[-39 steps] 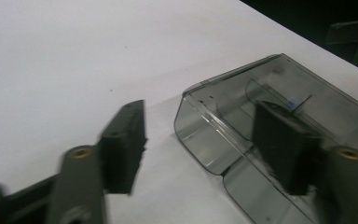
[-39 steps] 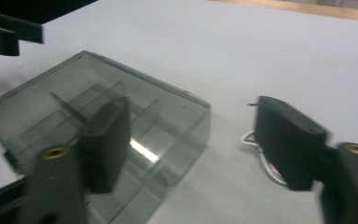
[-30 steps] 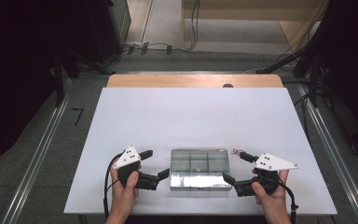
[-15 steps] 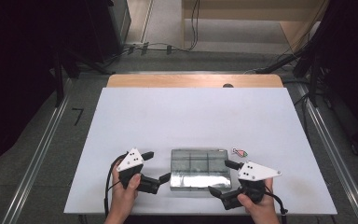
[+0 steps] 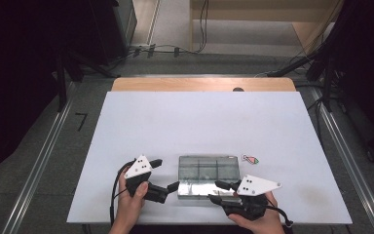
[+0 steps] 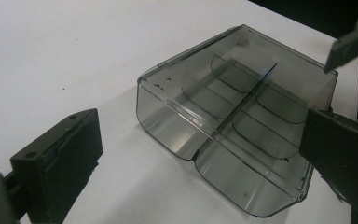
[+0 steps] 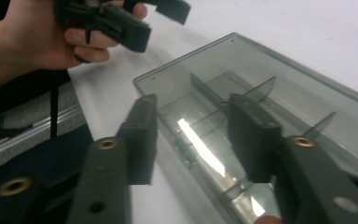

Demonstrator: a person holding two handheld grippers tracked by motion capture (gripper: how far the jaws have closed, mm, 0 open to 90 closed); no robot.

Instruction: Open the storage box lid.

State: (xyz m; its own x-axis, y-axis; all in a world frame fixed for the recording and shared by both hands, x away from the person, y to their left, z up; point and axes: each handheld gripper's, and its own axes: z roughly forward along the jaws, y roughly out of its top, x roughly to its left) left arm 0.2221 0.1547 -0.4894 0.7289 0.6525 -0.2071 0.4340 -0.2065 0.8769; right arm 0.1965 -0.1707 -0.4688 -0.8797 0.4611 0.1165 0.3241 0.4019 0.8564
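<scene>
Right hand-held gripper (image 5: 218, 191) now closer, straddling box (image 5: 207, 168) wall.

Nothing readable is showing anywhere: no words, brand names or numbers are appearing on the clear smoky-grey plastic compartment box (image 5: 208, 173), on the white tabletop (image 5: 199, 122), or on the grey three-cornered plates of the grippers. The only sign-like mark is a dark angled tape mark (image 5: 82, 119) lying on the grey floor to the left of the table, and it is spelling nothing.
</scene>
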